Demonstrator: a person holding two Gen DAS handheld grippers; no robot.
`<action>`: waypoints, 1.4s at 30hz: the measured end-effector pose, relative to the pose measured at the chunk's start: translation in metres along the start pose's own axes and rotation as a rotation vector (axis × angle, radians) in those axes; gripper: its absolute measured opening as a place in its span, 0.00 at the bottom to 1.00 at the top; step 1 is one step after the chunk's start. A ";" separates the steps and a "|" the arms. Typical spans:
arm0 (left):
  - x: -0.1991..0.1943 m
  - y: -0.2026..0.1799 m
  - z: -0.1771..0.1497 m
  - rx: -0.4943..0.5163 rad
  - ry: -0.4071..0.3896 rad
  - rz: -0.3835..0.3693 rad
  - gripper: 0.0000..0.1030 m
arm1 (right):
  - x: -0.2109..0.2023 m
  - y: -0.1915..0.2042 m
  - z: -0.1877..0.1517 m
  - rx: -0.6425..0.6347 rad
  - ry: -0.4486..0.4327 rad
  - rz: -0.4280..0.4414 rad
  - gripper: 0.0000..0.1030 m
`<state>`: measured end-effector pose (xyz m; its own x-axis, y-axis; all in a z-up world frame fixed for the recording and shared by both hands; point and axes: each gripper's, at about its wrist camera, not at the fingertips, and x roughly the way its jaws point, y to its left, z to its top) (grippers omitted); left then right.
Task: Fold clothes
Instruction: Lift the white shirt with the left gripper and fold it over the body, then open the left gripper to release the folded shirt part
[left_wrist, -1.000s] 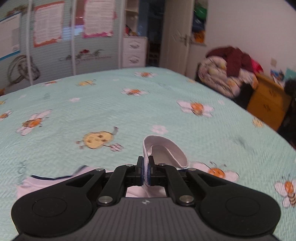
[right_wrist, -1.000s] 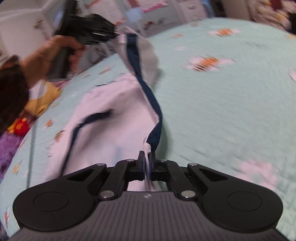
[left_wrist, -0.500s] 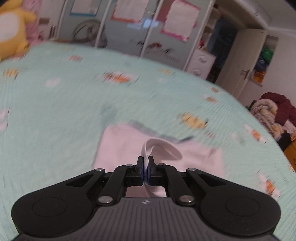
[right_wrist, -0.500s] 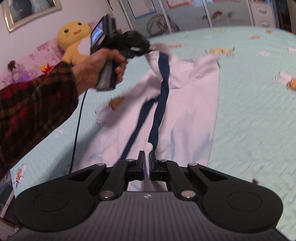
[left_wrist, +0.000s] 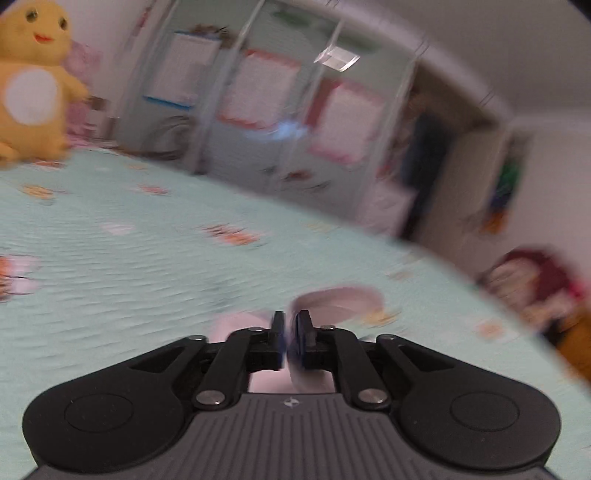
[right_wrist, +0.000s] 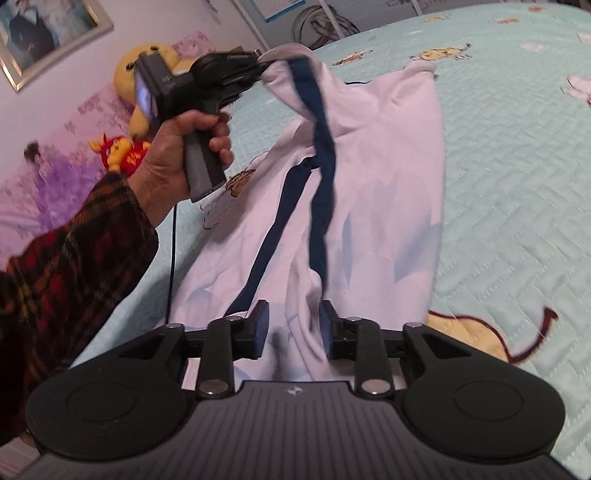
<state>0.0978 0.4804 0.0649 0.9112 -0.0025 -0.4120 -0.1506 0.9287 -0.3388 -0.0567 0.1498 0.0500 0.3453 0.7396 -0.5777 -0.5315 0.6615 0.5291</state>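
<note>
Nearest to you, your right gripper (right_wrist: 293, 328) stands wide, its two fingers well apart, and nothing is pinched between them. The white garment (right_wrist: 384, 192) lies under this gap on the bed (right_wrist: 517, 177), and one fold of it rises up between the fingers; whether it touches the pads I cannot tell. Two dark blue stripes (right_wrist: 321, 155) run along the garment away from the right gripper.

Farther along the garment, your left hand (right_wrist: 184, 151) holds the handle of the left gripper (right_wrist: 260, 68), and a plaid sleeve (right_wrist: 74, 258) covers the arm. This gripper is closed on the far upper edge of the garment and holds this edge above the bed, so the cloth hangs from it down to the part that lies flat. In the left wrist view the left gripper (left_wrist: 290, 328) has only a narrow gap, filled with a blurred loop of the garment (left_wrist: 332, 301).

Beyond the garment, the bed cover is light green with bees and flowers. Behind the left gripper a yellow plush toy (right_wrist: 129, 70) sits at the head of the bed, and a small red and yellow toy (right_wrist: 122, 155) lies below it. A framed picture (right_wrist: 44, 33) hangs on the wall above them.
</note>
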 end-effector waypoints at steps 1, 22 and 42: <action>0.004 0.001 -0.003 0.006 0.033 0.040 0.33 | -0.005 -0.004 0.000 0.019 -0.007 0.014 0.30; 0.025 -0.121 0.021 0.385 0.106 -0.172 0.54 | 0.053 -0.227 0.099 0.686 -0.466 0.455 0.53; 0.180 -0.145 0.037 0.349 0.378 -0.239 0.34 | 0.070 -0.233 0.119 0.618 -0.418 0.514 0.53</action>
<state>0.2974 0.3591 0.0708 0.6942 -0.3005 -0.6541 0.2370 0.9534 -0.1865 0.1829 0.0621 -0.0400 0.4969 0.8673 0.0314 -0.2293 0.0963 0.9686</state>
